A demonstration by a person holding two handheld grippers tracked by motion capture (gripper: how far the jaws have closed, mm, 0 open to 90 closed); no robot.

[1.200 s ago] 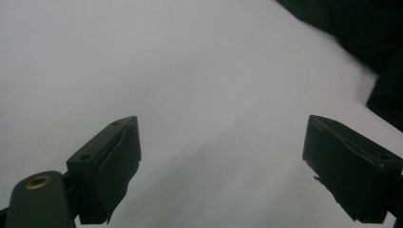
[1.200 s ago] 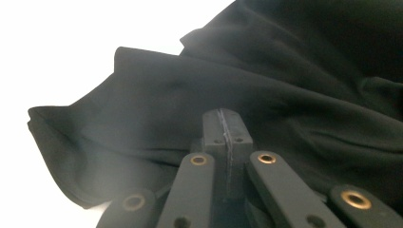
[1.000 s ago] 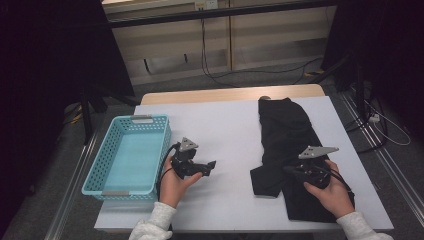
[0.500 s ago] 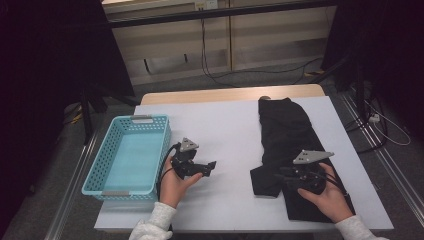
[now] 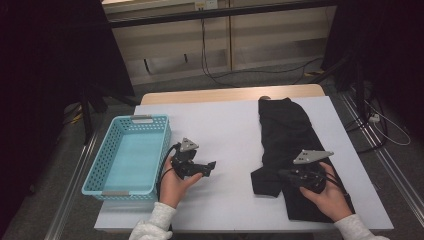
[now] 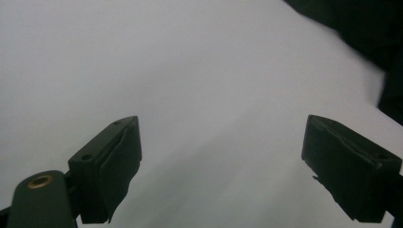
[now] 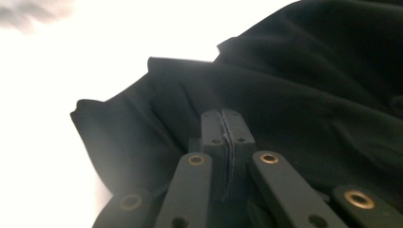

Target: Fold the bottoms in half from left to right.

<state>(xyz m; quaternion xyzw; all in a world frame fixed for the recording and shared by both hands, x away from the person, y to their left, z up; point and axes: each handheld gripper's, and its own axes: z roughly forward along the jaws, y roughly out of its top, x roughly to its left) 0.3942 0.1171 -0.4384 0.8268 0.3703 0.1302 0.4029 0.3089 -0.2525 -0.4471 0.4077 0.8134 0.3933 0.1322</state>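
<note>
From the high view, a person is sitting at a white table [image 5: 225, 135] with a two-jaw tool in each hand. A black garment [image 5: 287, 135], folded long, is lying down the right side of the table, well apart from a light blue basket [image 5: 127, 155] that is standing empty at the left edge, probably waiting to receive it. The right gripper [image 5: 286, 175] is resting low over the near part of the cloth, close to a flap that is sticking out toward the table's middle, which looks like the natural place to take hold. The left gripper [image 5: 210, 165] is hovering over bare table between basket and garment, pointing toward the cloth as if waiting its turn.

In the left gripper view, the left gripper's [image 6: 223, 156] jaws are standing wide apart with nothing but white surface between them (a dark edge of the garment [image 6: 361, 28] is showing in the upper right corner).

In the right gripper view, the right gripper [image 7: 223, 124] is lying right over the garment [image 7: 304, 80], its jaws pressed flat together after just closing; I cannot see any fold of fabric caught between the pads, so it seems to be closed on nothing. The flap's edge is showing to the left, against the bright table.
</note>
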